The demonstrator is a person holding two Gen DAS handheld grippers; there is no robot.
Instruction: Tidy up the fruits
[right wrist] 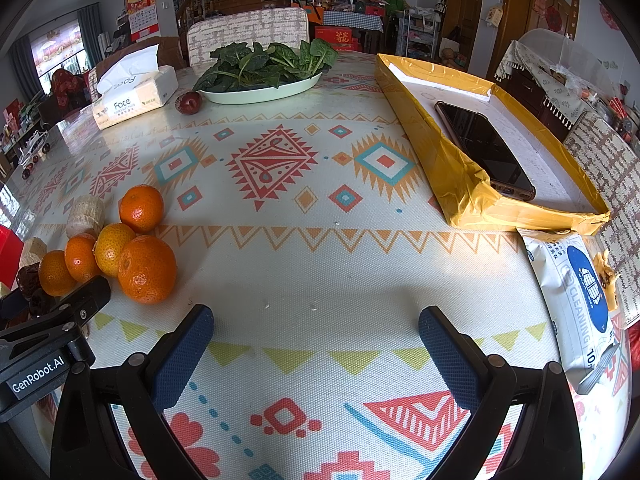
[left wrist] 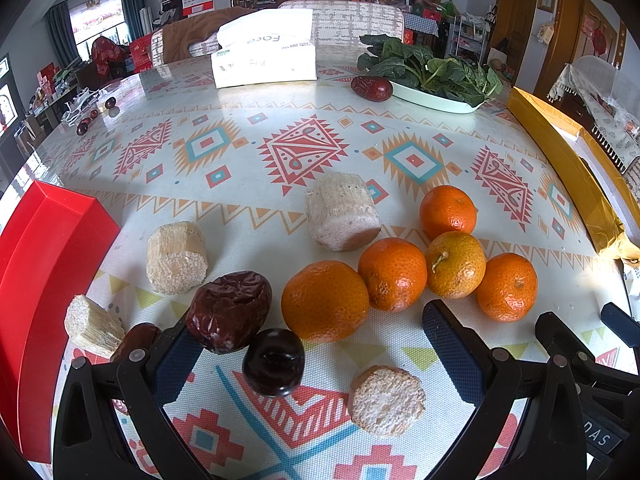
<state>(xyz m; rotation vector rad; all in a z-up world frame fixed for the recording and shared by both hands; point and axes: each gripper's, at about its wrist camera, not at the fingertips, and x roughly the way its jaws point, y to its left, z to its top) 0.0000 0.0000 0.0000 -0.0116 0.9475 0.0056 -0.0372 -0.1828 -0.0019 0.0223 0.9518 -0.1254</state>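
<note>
Several oranges lie clustered on the patterned tablecloth, seen again in the right wrist view as the oranges at the left. Pale sugarcane chunks and wrinkled red dates lie around them, with a dark round fruit nearest. My left gripper is open, low over the table; the dark fruit and a cut sugarcane piece sit between its fingers. My right gripper is open over bare cloth, right of the oranges.
A red tray sits at the left edge. A yellow box holds a phone. At the back are a plate of greens, a tissue pack and a lone date. A wipes pack lies right.
</note>
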